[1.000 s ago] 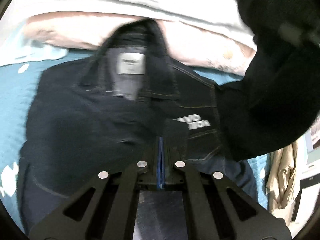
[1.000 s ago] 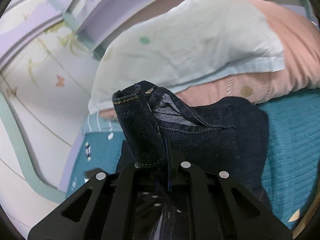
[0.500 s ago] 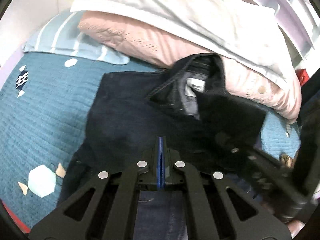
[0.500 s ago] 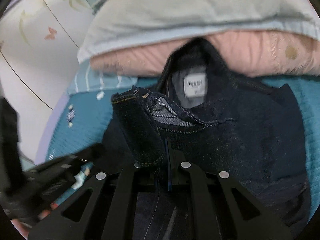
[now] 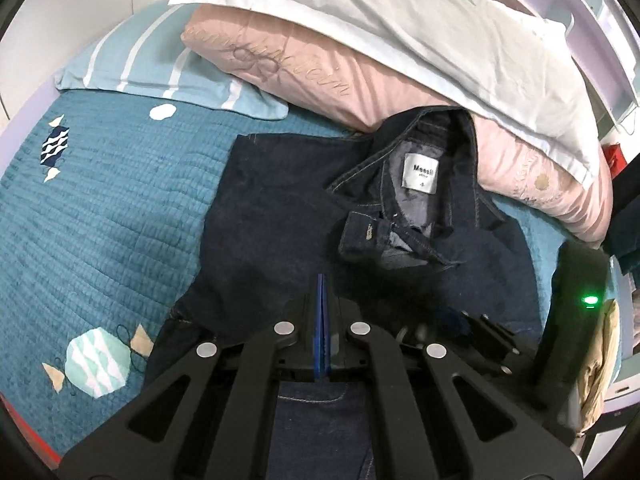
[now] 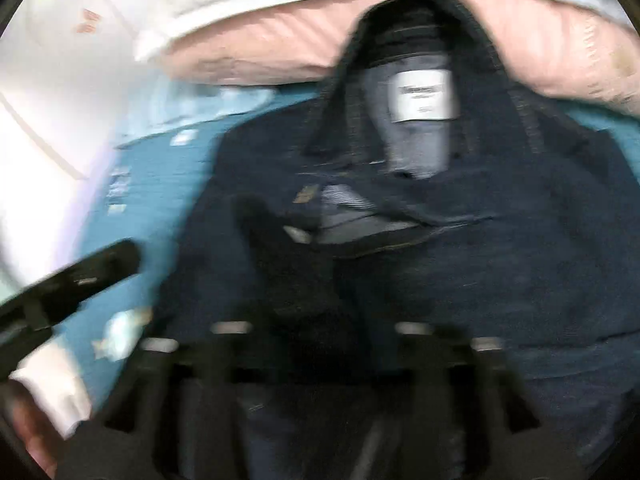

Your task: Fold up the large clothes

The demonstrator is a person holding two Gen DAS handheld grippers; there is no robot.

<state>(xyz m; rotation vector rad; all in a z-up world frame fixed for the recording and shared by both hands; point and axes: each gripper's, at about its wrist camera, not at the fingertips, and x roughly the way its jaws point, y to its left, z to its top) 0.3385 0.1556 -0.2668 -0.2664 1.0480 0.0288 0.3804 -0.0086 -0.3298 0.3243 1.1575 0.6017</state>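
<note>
Left black two-finger gripper (image 5: 322, 300): bottom centre, blue pads pressed together, gripping nothing visible. Right black gripper (image 6: 316, 332): blurred, finger gap indeterminable. Dark indigo denim jacket (image 5: 276, 216): frame centre, flat on teal quilted bedspread (image 5: 108, 216); left hem borders bare quilt. Collar abuts pink embroidered pillow (image 5: 320, 68), upper frame.

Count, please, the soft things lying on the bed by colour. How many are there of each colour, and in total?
Dark navy: 1, the denim jacket
Pink: 1, the pink pillow
White: 1, the white pillow
Light blue with white stripes: 1, the striped pillow
Total: 4
</note>
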